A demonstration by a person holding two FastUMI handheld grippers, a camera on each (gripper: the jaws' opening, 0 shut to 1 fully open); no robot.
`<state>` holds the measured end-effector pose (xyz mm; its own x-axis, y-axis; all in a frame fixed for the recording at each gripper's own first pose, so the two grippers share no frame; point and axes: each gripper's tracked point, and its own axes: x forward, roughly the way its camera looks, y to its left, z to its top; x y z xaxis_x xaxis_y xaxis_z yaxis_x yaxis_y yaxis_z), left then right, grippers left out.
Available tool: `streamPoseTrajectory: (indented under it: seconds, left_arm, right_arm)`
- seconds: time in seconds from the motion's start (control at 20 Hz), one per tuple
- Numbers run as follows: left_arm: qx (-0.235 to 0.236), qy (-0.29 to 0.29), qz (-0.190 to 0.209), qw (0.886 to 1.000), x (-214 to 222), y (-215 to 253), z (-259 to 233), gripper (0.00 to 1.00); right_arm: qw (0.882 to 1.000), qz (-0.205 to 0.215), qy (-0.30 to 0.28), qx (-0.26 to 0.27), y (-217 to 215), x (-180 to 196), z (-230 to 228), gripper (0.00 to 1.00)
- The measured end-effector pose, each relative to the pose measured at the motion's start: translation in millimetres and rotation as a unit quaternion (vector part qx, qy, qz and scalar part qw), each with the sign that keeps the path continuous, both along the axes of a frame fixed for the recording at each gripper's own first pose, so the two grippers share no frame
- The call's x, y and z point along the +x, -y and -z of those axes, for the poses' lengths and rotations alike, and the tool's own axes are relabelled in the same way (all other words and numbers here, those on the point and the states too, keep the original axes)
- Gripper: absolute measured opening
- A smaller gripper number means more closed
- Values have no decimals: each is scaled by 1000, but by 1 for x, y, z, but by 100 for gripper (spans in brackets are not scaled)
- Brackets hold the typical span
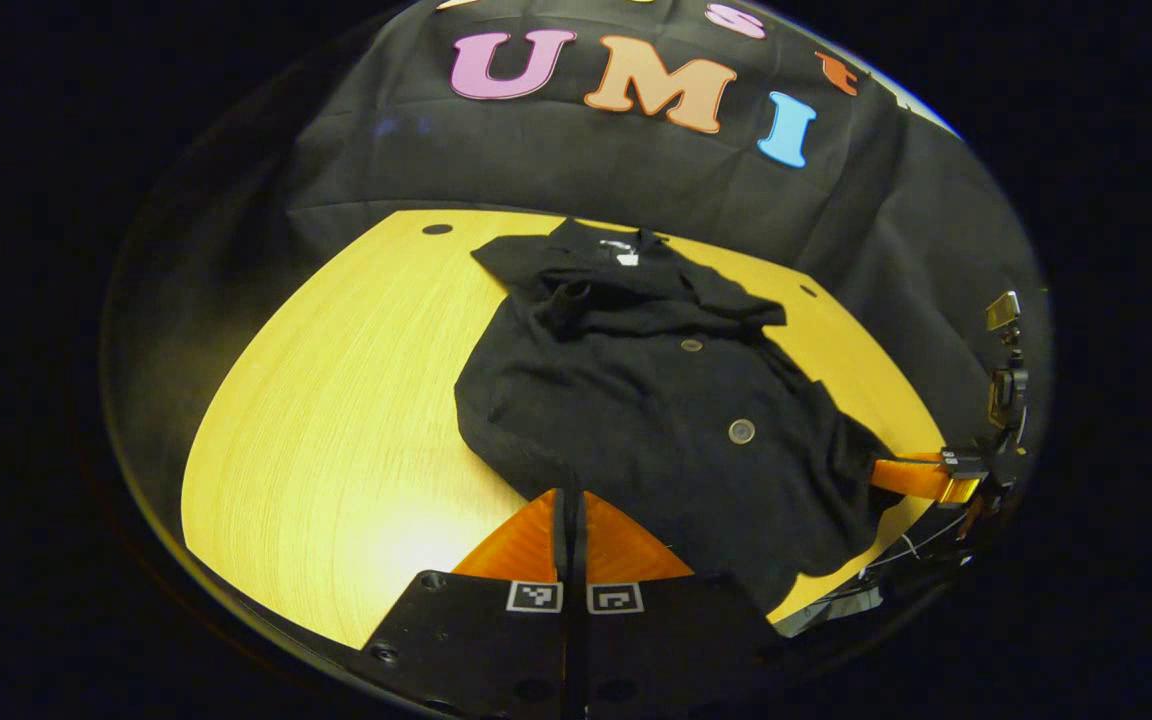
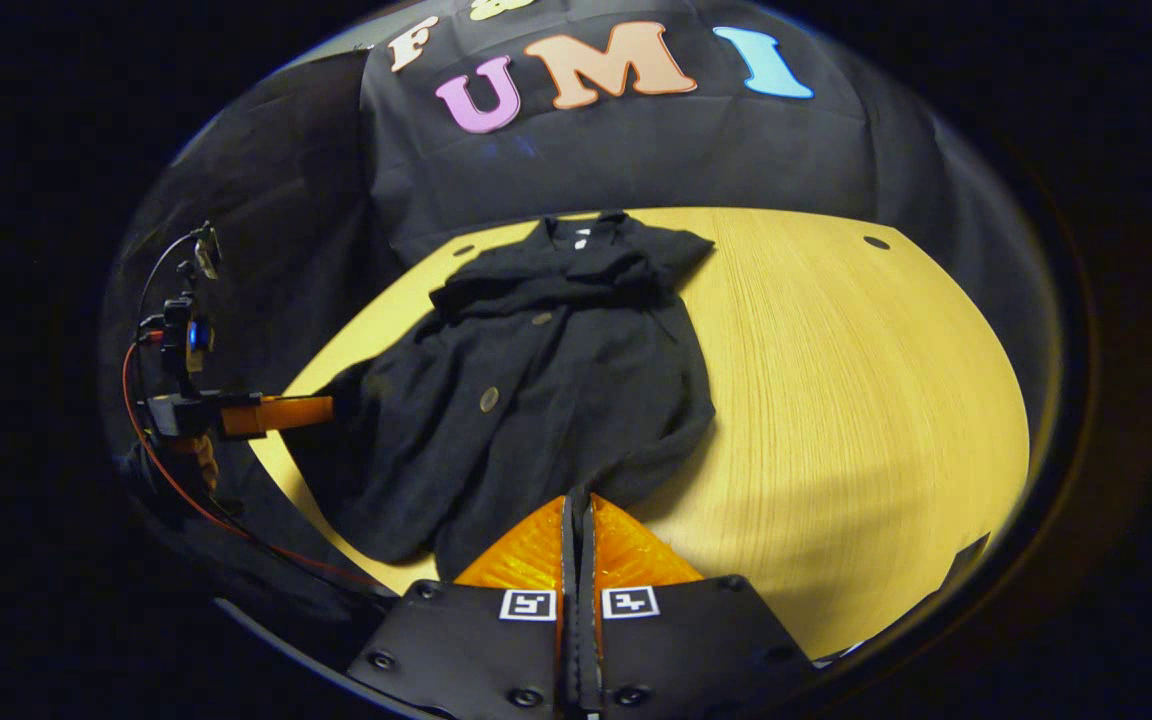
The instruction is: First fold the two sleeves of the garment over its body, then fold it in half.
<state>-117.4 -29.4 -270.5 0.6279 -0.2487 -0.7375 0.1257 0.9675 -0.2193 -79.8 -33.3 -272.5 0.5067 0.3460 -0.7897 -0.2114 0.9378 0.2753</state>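
Note:
A black buttoned garment [image 1: 636,420] [image 2: 536,400] lies flat on the yellow wooden table [image 1: 336,420] [image 2: 836,380], collar toward the far wall. Both sleeves lie bunched across its chest just below the collar. My left gripper [image 1: 571,500] is shut, its tips pinching the near hem at one lower corner. In the right gripper view it reaches the garment's left corner from the side [image 2: 321,408]. My right gripper [image 2: 577,503] is shut on the hem at the other lower corner. In the left gripper view it meets the cloth at the far right [image 1: 881,472].
Bare tabletop lies beside the garment, left of it in the left gripper view and right of it in the right gripper view. Small dark holes [image 1: 436,229] [image 2: 875,242] mark the table's far corners. A red cable [image 2: 166,480] hangs from the left gripper off the table's edge.

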Motion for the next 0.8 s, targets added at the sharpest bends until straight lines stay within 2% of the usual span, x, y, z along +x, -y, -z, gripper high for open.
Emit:
streamPoseTrajectory:
  seconds: [0.35,0.5,0.65,0.8]
  left_arm:
    - [-42,46,4,998,56,11,-43,0]
    - [-43,67,5,997,77,7,-61,0]
    - [-37,83,8,996,95,0,-73,0]
    - [-29,97,7,995,114,-9,-83,0]
  right_arm:
    - [998,20,63,15,-11,52,-49,2]
    - [995,30,90,18,-10,76,-70,0]
    - [992,47,119,23,-9,105,-87,5]
    - [989,59,137,24,-8,127,-99,2]
